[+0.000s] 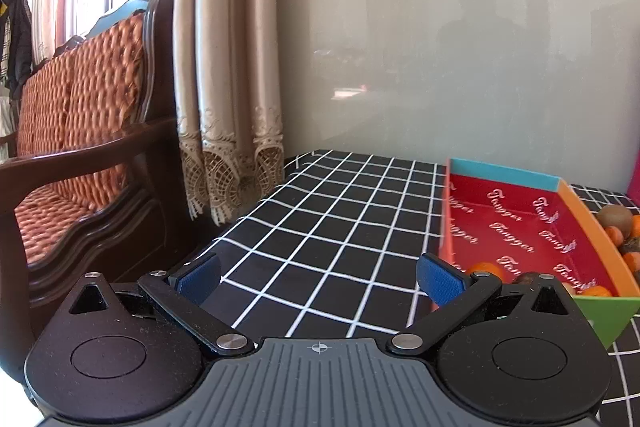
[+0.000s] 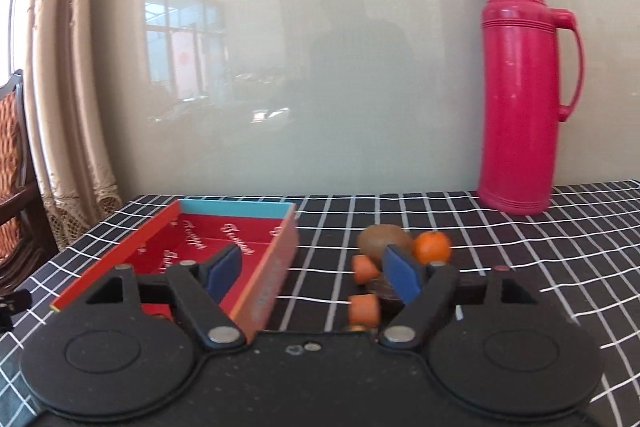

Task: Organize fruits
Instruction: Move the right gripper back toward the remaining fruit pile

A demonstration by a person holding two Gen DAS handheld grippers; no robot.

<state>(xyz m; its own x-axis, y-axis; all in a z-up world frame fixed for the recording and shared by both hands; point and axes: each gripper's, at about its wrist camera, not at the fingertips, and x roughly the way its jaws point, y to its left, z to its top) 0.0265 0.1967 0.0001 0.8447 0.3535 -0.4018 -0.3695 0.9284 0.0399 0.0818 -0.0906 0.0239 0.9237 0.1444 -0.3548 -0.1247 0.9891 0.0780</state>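
We find both grippers, left (image 1: 320, 277) and right (image 2: 314, 273), fingers apart, empty; approach kiwi (image 2: 384, 241) at one o'clock squarely, clearing box (image 2: 276, 267) wall.

Left black plastic two-finger gripper (image 1: 320, 279), bottom of the frame: blue ribbed pads (image 1: 440, 283), round silver pivot screws, ridged grey centre plate with a small white crosshair mark. Right black plastic two-finger gripper (image 2: 312, 273), bottom of its frame: blue pads (image 2: 402, 277), silver screws, dusty black centre plate.
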